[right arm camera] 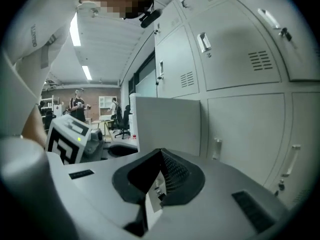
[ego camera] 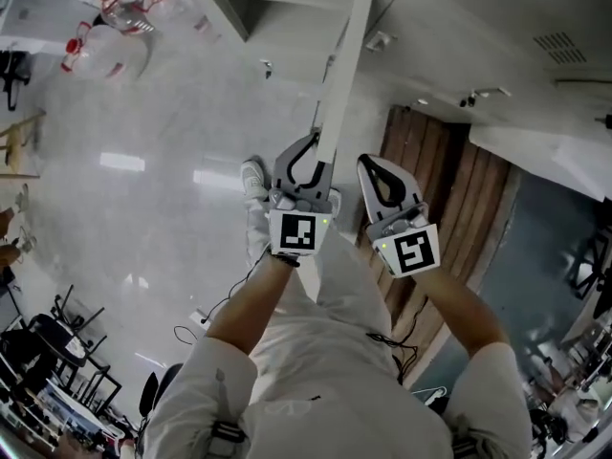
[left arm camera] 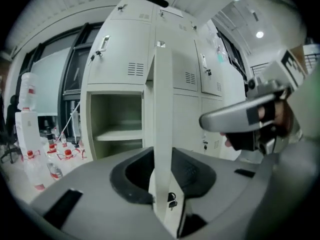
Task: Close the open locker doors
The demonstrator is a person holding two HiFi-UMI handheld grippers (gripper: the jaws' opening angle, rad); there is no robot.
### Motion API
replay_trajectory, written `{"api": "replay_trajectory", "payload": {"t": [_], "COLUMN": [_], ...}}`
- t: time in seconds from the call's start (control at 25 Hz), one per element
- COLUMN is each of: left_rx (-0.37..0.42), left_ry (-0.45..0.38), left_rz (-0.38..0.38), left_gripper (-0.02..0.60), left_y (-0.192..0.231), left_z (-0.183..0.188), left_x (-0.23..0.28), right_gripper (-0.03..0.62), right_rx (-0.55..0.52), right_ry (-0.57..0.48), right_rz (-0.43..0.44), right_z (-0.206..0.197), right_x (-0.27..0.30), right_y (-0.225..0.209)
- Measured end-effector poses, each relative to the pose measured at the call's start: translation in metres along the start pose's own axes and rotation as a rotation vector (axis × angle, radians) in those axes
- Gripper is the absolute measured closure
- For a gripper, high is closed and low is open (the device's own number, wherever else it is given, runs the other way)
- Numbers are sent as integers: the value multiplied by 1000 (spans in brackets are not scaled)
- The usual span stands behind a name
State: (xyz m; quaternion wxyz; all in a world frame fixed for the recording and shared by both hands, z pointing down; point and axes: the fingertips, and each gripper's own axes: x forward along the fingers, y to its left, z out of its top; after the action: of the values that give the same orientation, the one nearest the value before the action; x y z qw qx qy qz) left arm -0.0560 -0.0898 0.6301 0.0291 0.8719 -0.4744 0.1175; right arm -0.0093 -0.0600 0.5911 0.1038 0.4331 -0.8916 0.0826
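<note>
The pale grey sheet-metal locker door (left arm camera: 162, 109) stands swung out from the bank of pale grey steel lockers (left arm camera: 125, 49). It is edge-on to the left gripper view, with its free edge towards the camera. The open compartment (left arm camera: 116, 119) it belongs to, with one inner shelf (left arm camera: 120, 134), lies just to its left. The left tongs (ego camera: 316, 151) straddle that free edge and appear to be closed narrowly on it, one jaw on each face of the panel, just above the small dark key (left arm camera: 171, 200) hanging from the lock. The right tongs (right arm camera: 161, 154) are pressed fully together with nothing held, and sit just beside the door on its right-hand face. All the neighbouring doors in view look already closed. A door like this should be light and stiff and should swing freely on its hinges, though thin sheet may flex or rattle if it is shoved. Its smooth paint gives the pads little bite. The free edge near the lock is probably the best hold, being farthest from the hinge, provided the pads stay clear of the dangling key. From here a steady sweep to the left should bring the door home. A flat push from the closed right tongs would probably serve as well, and would leave nothing caught in the frame.
</note>
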Motion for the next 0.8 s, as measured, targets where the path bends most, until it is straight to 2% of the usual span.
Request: {"api": "replay_trajectory", "payload": {"t": [0.12, 0.24, 0.4, 0.6, 0.8], "left_rx": [-53, -66, -33, 0, 1], "left_ry": [6, 5, 1, 7, -26], "left_rz": [-39, -102, -228, -365, -427], "left_gripper": [485, 486, 485, 485, 483], "left_y": [33, 65, 96, 121, 158], "left_z": [-6, -7, -6, -8, -5], "left_x": [-7, -10, -12, -5, 4], "right_gripper": [583, 571, 543, 497, 483], "right_rx": [-14, -54, -79, -94, -141], "right_ry": [26, 76, 112, 81, 79], "right_rz": [38, 75, 102, 97, 98], "right_z": [-24, -47, -66, -72, -66], "right_x": [32, 64, 117, 177, 224], "right_y": [15, 35, 61, 74, 80]}}
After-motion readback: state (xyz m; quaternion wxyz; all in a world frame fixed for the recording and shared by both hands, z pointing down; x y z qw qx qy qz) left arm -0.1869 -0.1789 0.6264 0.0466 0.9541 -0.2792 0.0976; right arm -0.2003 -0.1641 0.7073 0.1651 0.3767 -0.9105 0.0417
